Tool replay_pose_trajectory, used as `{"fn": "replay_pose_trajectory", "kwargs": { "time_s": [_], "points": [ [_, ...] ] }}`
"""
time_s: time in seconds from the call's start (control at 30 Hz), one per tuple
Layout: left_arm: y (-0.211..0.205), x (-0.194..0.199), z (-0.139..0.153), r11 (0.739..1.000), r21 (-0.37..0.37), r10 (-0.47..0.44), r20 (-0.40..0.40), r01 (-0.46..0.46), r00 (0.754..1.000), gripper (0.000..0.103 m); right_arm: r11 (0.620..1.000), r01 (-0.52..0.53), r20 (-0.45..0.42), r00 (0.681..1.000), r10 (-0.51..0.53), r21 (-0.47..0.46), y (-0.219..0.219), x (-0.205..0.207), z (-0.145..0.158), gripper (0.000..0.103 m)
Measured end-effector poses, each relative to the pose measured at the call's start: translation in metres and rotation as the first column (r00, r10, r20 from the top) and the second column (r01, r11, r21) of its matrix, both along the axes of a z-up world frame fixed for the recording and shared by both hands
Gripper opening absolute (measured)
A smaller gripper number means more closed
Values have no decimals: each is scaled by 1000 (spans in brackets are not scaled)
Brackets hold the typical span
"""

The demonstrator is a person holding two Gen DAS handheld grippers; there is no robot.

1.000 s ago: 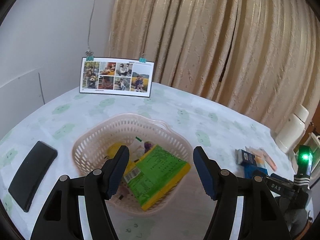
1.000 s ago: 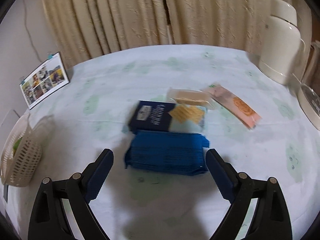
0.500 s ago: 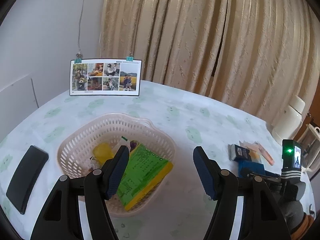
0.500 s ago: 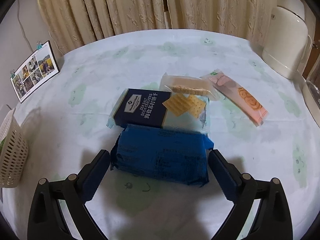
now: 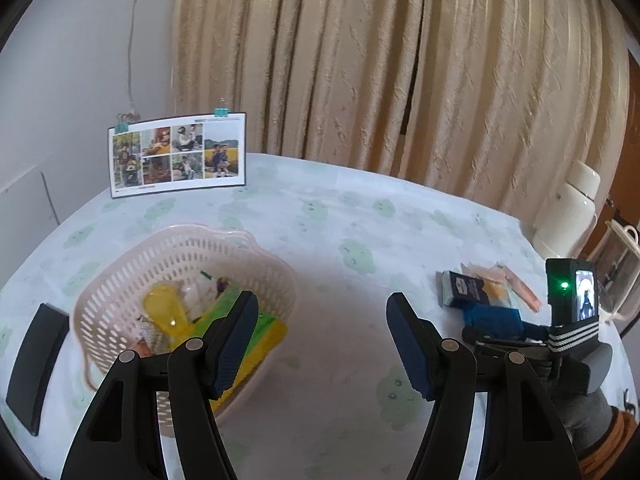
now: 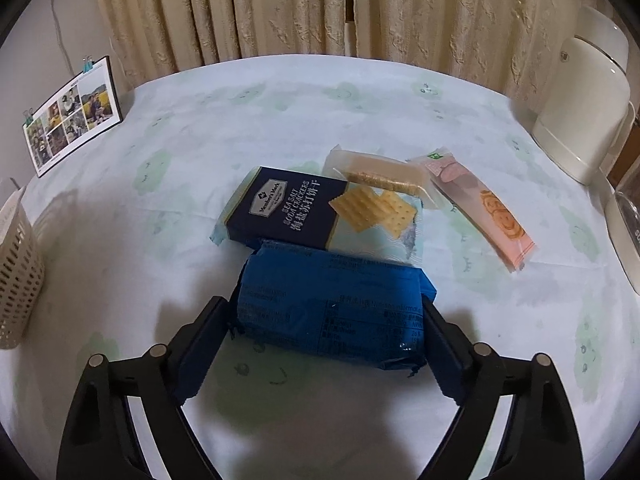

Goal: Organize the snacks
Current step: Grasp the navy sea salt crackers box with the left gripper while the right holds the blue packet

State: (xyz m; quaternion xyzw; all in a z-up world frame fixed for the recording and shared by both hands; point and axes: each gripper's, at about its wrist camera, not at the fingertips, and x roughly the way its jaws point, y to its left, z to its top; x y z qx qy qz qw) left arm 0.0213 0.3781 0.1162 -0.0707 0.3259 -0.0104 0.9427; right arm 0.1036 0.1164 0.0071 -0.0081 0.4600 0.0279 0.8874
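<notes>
Your right gripper [image 6: 326, 322] sits low over the table [image 6: 280, 120], its two black fingers [image 6: 202, 330] set at the two short ends of a blue snack packet [image 6: 332, 304]. The packet lies flat with its long axis running left to right across your view, printed back side up. The jaws look to be touching the ends, but you cannot tell whether they are squeezing.

Just behind it lies a dark navy soda cracker box [image 6: 296, 210], also flat, its long axis left to right but skewed a little, its picture end pointing right. Behind the box is a clear-wrapped biscuit pack [image 6: 380, 174], and to its right a pink wafer packet [image 6: 480, 204] whose long axis runs diagonally from far left to near right.

Your left gripper [image 5: 322, 338] hangs above the table with its jaws wide apart and nothing between them. Below and left of it stands a pale pink mesh basket [image 5: 120, 280] holding a green and yellow packet [image 5: 256, 328] tilted against the near wall, plus a yellow item [image 5: 164, 308]. A black flat object [image 5: 36, 364] lies left of the basket. A photo card [image 5: 176, 156] stands at the table's far edge, and a cream thermos [image 6: 580, 108] stands at the right.
</notes>
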Motion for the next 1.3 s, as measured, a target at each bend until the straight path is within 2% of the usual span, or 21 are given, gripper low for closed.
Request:
{"fn": "replay_pose_trajectory", "kwargs": {
  "time_s": [0.23,0.53,0.73,0.93,1.3],
  "points": [
    [-21,10,-5,999,24,-43,-16,44,999,67,1000,13,11,1000,-14,16,-22,-7,2,86],
    [-61,34,-17,988,62,-138,-59,141,989,67,998,61,19,998,-61,15,-48,9,2,86],
    [-88,64,-29,969,41,-238,-106,243,966,67,993,113,20,993,-114,30,-74,12,4,86],
    [-117,104,-40,949,-3,-314,-117,315,942,67,988,150,28,988,-151,36,-106,3,5,86],
    [-159,178,-63,905,-65,-426,-150,421,892,67,976,170,14,985,-174,133,-135,-5,9,86]
  ]
}}
